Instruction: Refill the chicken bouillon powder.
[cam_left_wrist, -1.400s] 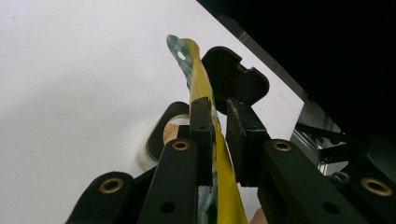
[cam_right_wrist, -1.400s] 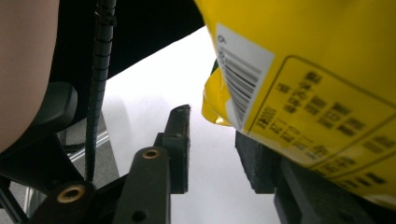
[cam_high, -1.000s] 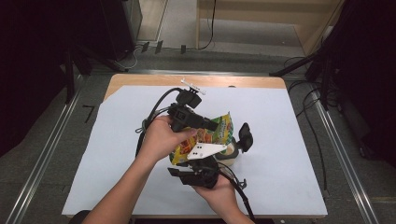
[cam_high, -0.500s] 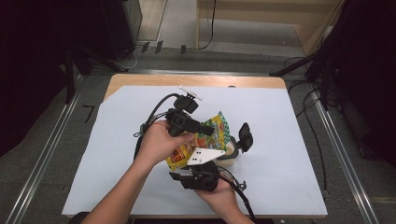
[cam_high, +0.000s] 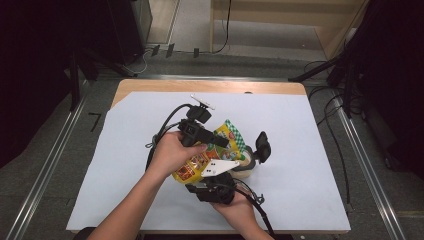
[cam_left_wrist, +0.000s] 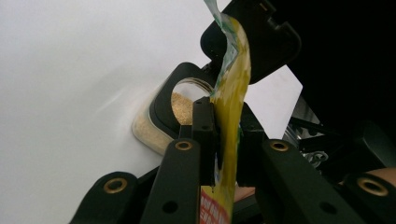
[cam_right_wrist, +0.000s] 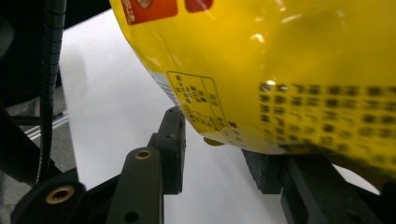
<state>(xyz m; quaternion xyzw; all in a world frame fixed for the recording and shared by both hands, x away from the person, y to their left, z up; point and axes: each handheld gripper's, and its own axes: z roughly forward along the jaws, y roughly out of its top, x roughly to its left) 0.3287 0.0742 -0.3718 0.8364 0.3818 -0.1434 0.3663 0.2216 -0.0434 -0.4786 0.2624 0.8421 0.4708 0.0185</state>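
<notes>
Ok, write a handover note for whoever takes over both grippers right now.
Left gripper: shut on the yellow bag, pinching its flat upper part and holding it tilted over the container.
Right gripper: open, jaws either side of the bag's lower bulge, under it; contact unclear.
Container: on the white sheet, lid flipped open, crumb-like filling inside.
Done: bag lifted, container opened.
Left: probably pouring from the bag into the container, then closing the lid. No flow can be seen from the bag.

We see the pouch (cam_high: 202, 159) near the bench's (cam_high: 310, 130) middle, between our grippers; the open jar (cam_high: 245, 167) sits just right of it, toward the near edge.
</notes>
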